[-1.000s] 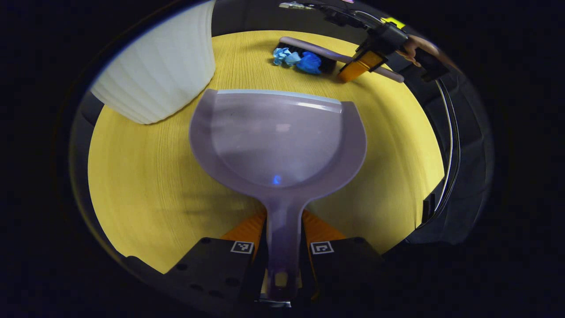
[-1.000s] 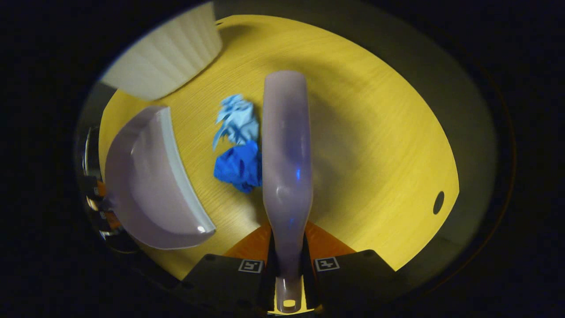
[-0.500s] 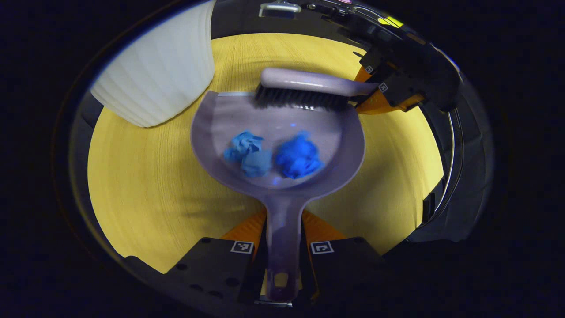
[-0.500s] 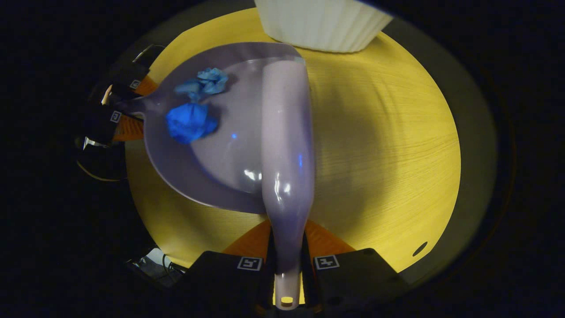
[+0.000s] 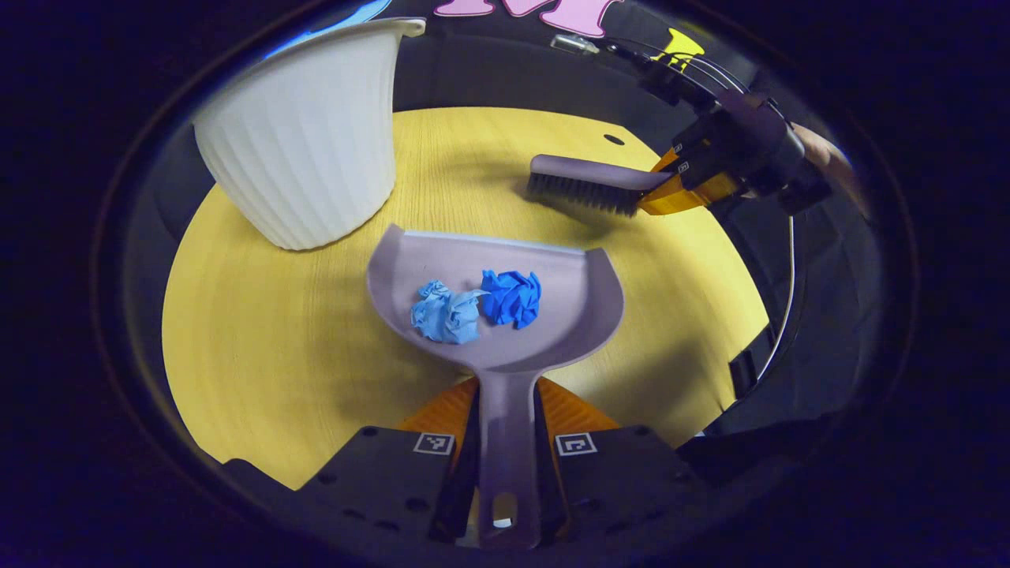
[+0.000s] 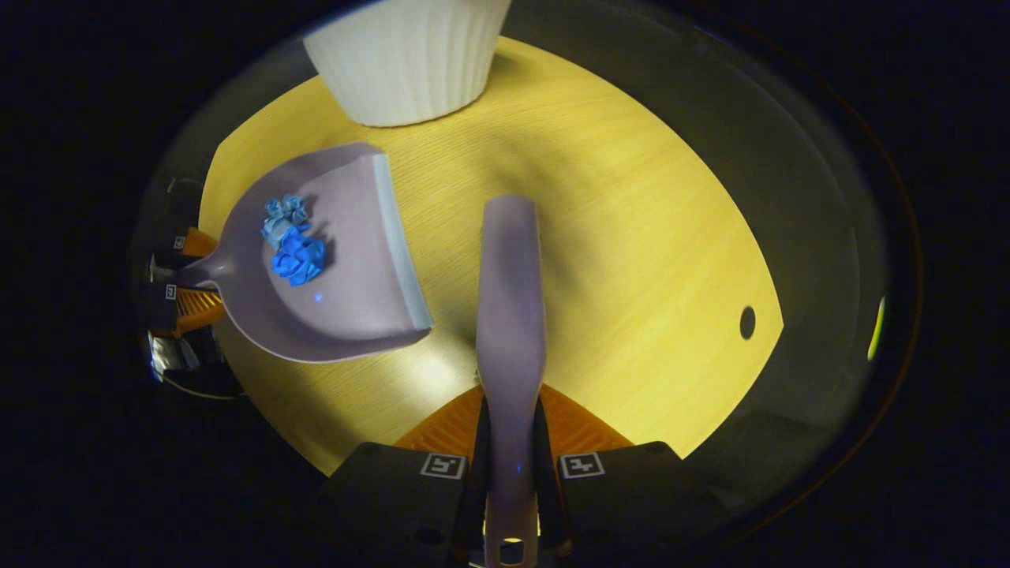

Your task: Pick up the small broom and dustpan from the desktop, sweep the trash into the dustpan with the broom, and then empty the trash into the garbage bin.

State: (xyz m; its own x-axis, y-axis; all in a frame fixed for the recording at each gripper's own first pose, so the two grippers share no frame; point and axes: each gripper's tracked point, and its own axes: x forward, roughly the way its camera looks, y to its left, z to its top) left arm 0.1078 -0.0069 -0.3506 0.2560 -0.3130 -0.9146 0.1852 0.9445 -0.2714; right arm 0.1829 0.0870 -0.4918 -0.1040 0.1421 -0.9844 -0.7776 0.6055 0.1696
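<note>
Your garbage bin stands far left on the desktop | your left gripper clamps the dustpan handle, two blue paper wads inside | your right gripper grips the broom, apart from the pan's lip.

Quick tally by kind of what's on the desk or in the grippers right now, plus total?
Paper wads: 2, light blue and dark blue, both in the dustpan
Dustpan: 1
Broom: 1
Bin: 1
Hand-held grippers: 2, left, right
Total: 7
</note>
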